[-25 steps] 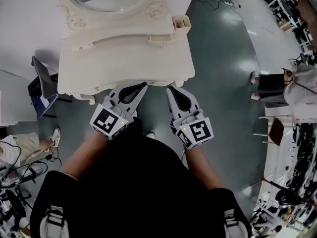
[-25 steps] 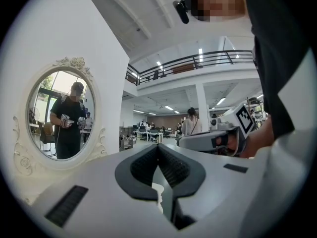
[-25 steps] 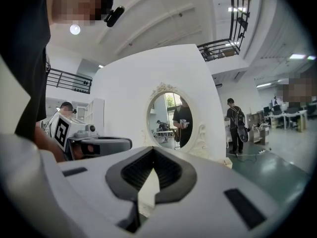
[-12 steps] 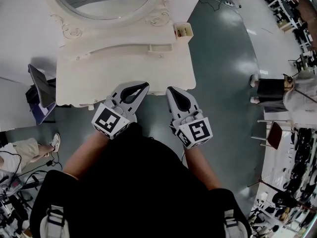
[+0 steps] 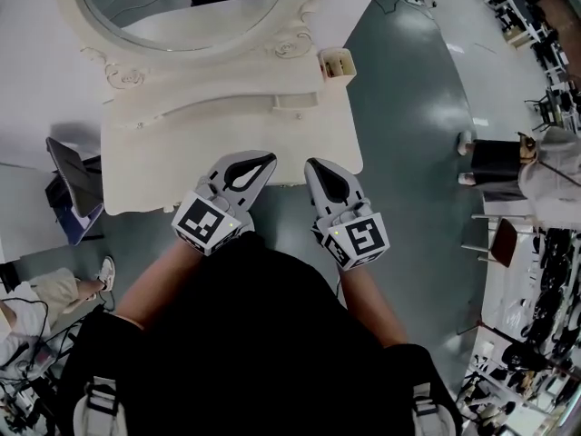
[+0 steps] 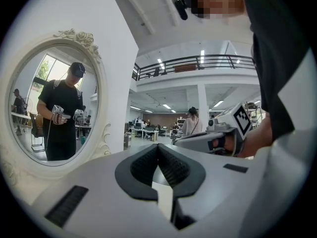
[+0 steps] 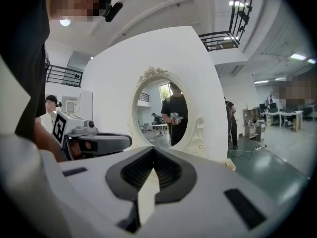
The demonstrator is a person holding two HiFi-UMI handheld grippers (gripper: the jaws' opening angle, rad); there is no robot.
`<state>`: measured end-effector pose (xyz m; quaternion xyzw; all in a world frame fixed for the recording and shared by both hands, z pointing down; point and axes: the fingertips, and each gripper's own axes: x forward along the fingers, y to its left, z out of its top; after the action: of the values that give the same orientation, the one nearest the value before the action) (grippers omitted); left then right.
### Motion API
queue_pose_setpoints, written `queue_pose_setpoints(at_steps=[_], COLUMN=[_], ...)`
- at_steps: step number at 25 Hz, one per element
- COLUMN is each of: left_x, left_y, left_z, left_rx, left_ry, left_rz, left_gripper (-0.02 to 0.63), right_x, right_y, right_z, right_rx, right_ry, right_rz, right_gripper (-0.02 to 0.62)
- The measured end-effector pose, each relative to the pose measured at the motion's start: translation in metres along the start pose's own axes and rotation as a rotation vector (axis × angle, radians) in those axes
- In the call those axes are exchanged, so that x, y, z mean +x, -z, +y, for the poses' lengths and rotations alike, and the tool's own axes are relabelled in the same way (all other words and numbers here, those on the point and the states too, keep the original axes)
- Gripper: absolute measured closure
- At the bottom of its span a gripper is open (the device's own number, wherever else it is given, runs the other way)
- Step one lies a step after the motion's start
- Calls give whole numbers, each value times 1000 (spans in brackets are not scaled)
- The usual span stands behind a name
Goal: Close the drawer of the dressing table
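Observation:
A cream dressing table (image 5: 182, 153) with an oval mirror (image 5: 182, 7) stands straight ahead in the head view. Its drawer does not show from above; the tabletop and both grippers cover the front. My left gripper (image 5: 265, 160) and right gripper (image 5: 313, 164) lie side by side, pointing level at the table. Their tips overlap the tabletop's front edge. Both are shut with nothing between the jaws. In the left gripper view the left gripper's (image 6: 158, 146) tips meet under the mirror (image 6: 49, 108). In the right gripper view the right gripper's (image 7: 152, 150) tips meet too, and cream wood shows below them.
A small cream box (image 5: 336, 63) sits at the table's right rear corner. A dark chair (image 5: 68, 184) stands against the table's left side. One person (image 5: 36, 298) sits at lower left and another person (image 5: 508, 162) stands at right by a chair (image 5: 504, 239).
Both grippers have moved forward together. Their tips went from touching the table's ornate front to overlapping the tabletop edge. The jaws stayed shut.

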<state>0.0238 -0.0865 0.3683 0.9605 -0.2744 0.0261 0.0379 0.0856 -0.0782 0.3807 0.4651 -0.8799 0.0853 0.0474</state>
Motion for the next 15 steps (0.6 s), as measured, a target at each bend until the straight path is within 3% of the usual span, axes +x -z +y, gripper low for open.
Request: queue_pose_setpoints(at_steps=[8,15], left_x=[3,15], left_y=[16,29], left_z=[37,61], left_rx=[-3,-38], left_ry=[50,32], left_rz=[-1,3], left_gripper=[614,614], right_x=[38,59], right_y=[20,32], right_z=[-10,-33], right_rx=[6,24], right_ry=[71,91], right_rz=[54,76], right_gripper=[592,592])
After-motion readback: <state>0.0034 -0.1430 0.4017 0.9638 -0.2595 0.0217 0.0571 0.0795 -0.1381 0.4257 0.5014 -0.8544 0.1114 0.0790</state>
